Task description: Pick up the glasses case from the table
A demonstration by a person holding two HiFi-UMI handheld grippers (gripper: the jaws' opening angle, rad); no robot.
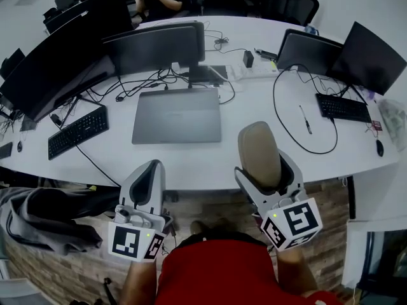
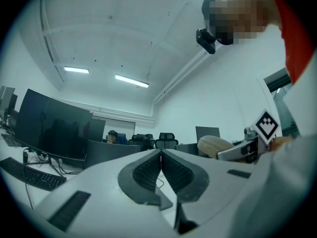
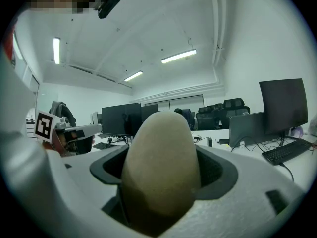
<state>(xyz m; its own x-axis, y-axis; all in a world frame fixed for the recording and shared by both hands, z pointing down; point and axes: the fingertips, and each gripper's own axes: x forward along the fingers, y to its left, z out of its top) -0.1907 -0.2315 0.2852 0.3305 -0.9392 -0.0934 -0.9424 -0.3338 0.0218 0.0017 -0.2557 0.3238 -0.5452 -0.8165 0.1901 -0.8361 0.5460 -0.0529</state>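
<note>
Item: glasses case (image 1: pixel 257 148), beige, lower centre-right of the head view. It sat clamped between the right gripper (image 1: pixel 268 175) fingers, apparently lifted off the white counter (image 1: pixel 191 161). Left gripper (image 1: pixel 147 178), lower left: fingers pressed together, empty. Pickup looked essentially done; next called only for a steady hold.

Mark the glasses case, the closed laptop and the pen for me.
glasses case (image 1: pixel 259 150): head view, middle of its tan shell.
closed laptop (image 1: pixel 177 115): head view, centre of its grey lid.
pen (image 1: pixel 306 119): head view, middle of its shaft.
</note>
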